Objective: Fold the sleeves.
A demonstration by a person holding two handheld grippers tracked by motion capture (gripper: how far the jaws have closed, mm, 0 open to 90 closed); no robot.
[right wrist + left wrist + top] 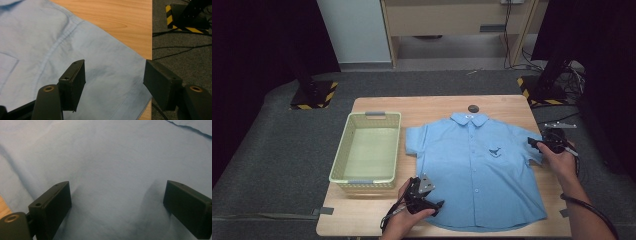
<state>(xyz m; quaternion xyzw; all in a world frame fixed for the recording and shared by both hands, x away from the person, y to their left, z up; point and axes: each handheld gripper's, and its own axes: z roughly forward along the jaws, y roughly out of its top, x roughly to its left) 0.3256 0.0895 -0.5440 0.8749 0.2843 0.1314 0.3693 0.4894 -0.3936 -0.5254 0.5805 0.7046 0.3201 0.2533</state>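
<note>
A light blue short-sleeved shirt (477,165) lies flat and buttoned on the wooden table (432,107), collar at the far side. My left gripper (437,205) sits at the shirt's near left hem, open, its jaws spread just above the blue cloth (117,170). My right gripper (534,144) hovers at the right sleeve, also open, with the sleeve's fabric (105,75) lying between and below its jaws near the table's right edge.
An empty pale green plastic basket (344,150) stands on the table's left part, beside the shirt. A small dark round object (473,108) rests beyond the collar. Grey carpet (272,150) surrounds the table; black stands with yellow-striped bases (312,95) are behind.
</note>
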